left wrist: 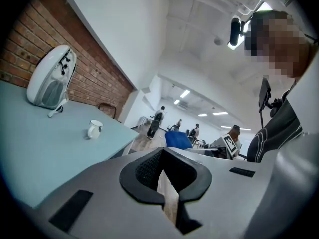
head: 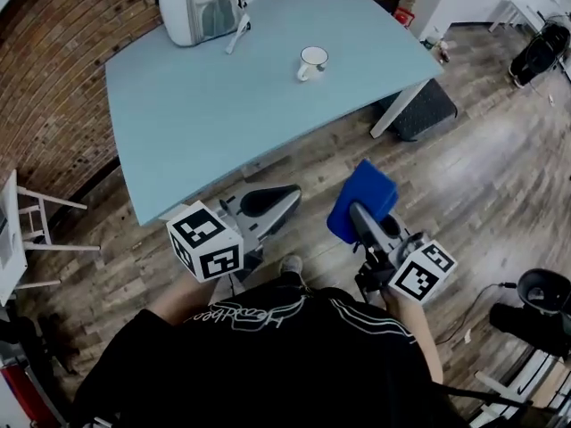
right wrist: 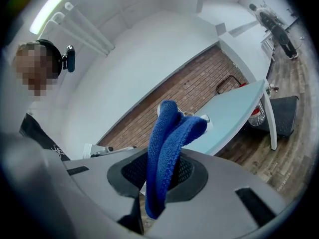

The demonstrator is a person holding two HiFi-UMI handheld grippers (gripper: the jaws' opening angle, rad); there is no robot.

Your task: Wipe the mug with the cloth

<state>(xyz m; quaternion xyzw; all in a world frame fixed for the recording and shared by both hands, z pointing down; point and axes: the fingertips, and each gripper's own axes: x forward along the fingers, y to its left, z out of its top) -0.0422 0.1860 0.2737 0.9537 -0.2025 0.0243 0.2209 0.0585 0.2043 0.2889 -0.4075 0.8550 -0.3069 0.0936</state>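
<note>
While the mug (head: 312, 61) stands far right on the blue table (head: 205, 114), well apart from both grippers, the blue cloth (right wrist: 167, 143) is clamped by the right gripper (right wrist: 160, 183), whose pads are largely hidden by it. The left gripper (left wrist: 167, 183) is held closed, with nothing gripped. A white appliance (head: 198, 7) is cut off at the far edge.

Pale blue rectangular table (head: 205, 114) on a brown wood-plank floor (head: 500, 168); red brick wall (head: 62, 25) behind the table, white wooden chair (head: 11, 239) left of it.
</note>
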